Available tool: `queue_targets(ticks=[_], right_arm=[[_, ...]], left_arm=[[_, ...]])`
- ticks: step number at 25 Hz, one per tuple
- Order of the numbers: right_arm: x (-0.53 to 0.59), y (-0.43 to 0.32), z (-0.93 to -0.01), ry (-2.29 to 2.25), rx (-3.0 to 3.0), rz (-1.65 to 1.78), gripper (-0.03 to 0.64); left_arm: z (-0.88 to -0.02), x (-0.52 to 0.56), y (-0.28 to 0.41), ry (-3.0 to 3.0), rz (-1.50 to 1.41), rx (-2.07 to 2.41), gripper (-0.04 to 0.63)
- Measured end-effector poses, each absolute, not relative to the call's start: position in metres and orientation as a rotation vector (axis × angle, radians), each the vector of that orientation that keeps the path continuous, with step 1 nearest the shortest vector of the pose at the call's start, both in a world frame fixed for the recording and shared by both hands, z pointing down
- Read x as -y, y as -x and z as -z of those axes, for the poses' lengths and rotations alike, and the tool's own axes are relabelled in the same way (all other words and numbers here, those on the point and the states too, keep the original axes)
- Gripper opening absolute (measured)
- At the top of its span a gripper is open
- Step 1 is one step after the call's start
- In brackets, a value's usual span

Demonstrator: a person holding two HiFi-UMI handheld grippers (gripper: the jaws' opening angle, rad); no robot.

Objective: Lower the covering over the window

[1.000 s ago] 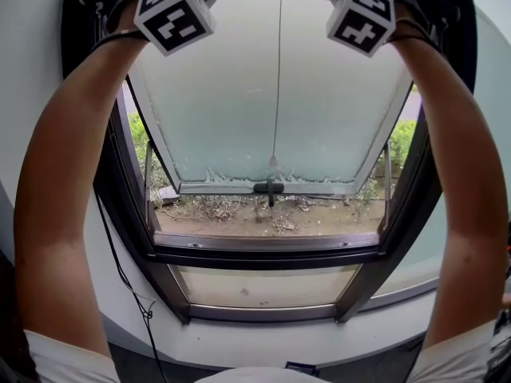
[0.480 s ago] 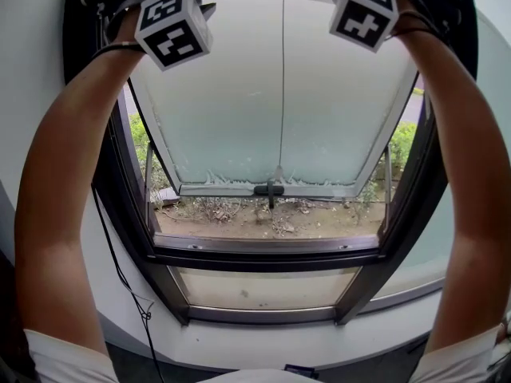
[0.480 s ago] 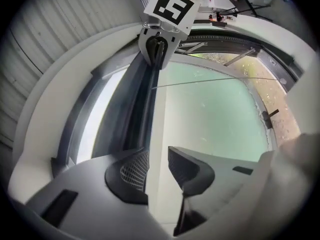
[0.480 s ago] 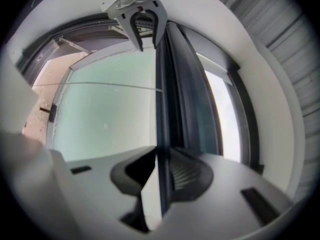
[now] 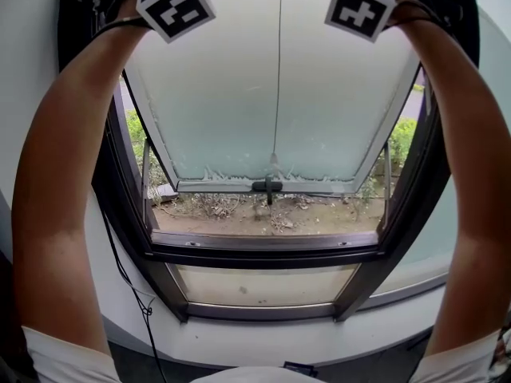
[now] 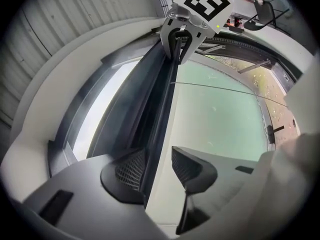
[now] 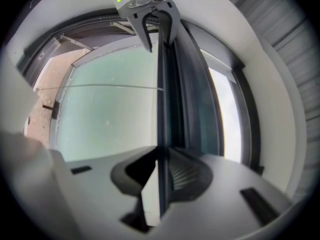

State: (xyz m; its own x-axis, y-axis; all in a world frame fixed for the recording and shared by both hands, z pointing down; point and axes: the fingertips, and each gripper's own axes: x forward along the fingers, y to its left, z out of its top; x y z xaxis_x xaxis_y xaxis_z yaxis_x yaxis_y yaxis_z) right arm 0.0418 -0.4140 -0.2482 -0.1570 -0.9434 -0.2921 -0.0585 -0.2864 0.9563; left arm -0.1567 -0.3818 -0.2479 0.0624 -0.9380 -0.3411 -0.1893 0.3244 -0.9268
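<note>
Both arms reach up to the top of the window frame. Only the marker cubes show in the head view, the left one and the right one. The covering's dark bottom bar runs along the top of the frame. My left gripper has just been opening; the bar lies between its jaws with a gap on the right pad's side. My right gripper has been closing, and its pads press on the same bar. Each gripper appears at the bar's far end in the other gripper's view.
The frosted pane is swung outward, with its handle at the lower edge. A thin cord hangs down the middle. Soil and shrubs lie outside. A black cable trails down the wall at the left.
The left marker cube dipped a little, then rose again toward the picture's top. The right cube edged slightly upward. The window and cord look the same.
</note>
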Motion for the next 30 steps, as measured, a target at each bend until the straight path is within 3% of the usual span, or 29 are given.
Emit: queue_targets(ticks=[13,30], right_arm=[[0.417,-0.043,0.213,-1.308,1.221,1.497,0.077],[0.415,-0.043,0.173,-1.257,1.303,1.501,0.070]], left_arm=[[0.219,0.378,0.156,1.186,0.886,-1.345,0.082],[0.176,0.377,0.154,1.200,0.974,-1.298,0.064]])
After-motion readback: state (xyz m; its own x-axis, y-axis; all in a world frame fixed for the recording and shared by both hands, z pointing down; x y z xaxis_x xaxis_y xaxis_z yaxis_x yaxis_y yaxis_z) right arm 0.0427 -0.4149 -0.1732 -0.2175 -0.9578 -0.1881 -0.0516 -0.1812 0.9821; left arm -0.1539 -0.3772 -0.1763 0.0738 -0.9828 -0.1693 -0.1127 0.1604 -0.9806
